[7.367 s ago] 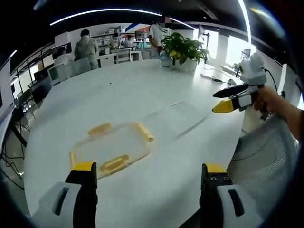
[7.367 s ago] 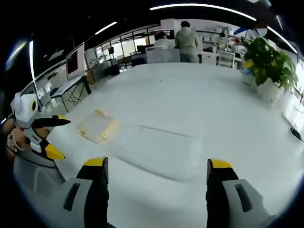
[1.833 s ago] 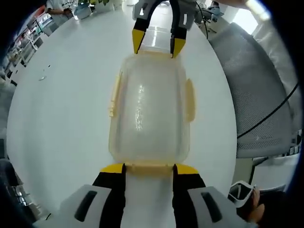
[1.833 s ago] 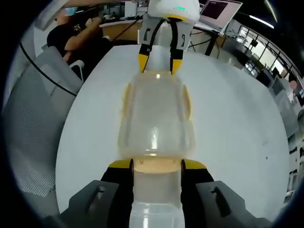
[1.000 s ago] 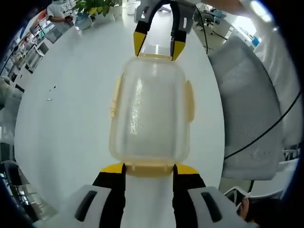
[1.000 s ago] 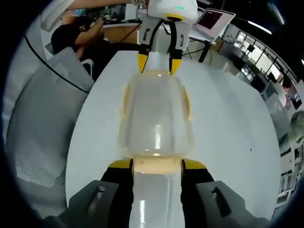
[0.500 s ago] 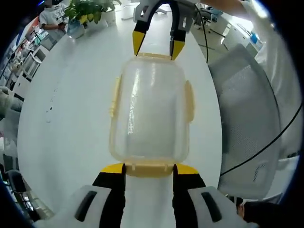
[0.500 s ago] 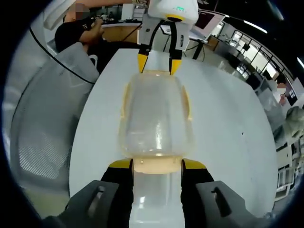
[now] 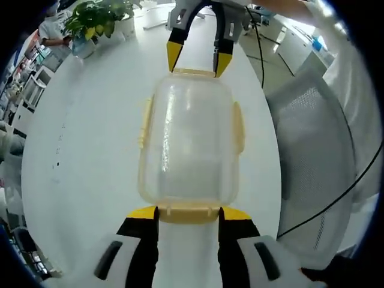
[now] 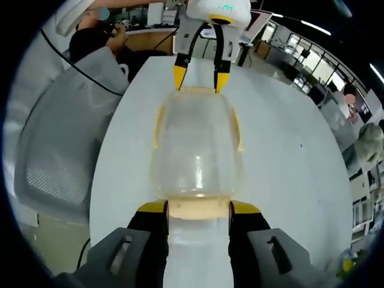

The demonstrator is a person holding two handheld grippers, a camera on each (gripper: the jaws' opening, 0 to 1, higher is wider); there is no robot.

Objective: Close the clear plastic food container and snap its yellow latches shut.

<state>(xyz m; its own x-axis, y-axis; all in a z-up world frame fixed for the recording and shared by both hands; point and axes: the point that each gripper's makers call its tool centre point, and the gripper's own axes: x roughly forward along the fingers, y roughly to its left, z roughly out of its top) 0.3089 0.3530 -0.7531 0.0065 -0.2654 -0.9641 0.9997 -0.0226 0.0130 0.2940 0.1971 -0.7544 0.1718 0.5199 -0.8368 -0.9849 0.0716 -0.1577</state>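
Left gripper (image 9: 188, 211): jaws pinched in on the near end latch (image 9: 188, 210) of the clear container (image 9: 189, 144), yellow tips either side of the tab. Right gripper (image 10: 198, 209) is doing the same thing at the opposite end latch (image 10: 198, 207), and you can see it from the left gripper view too, at the far end (image 9: 195, 57), tips straddling that edge. So the box is basically held between the two tools, end to end, over the white table (image 9: 90, 120). Can't tell if it's resting on the surface or held just above it.

Lid looks seated on the base already. The side latches (image 9: 144, 123) look flared out a bit, so prob not snapped yet, tho hard to be sure through clear plastic.

Handling-wise, imo: it's empty, so very light, and thin plastic, so it'll flex if squeezed mid-wall. Smooth and kinda slippery too. Best grip is on the yellow tabs or rim, where it's stiffer. Press a latch w/o bracing the other end and it'll prob just skate across the table.

Grey mesh chair (image 9: 312, 120) right beside the table edge, plant (image 9: 96, 21) at the far end.
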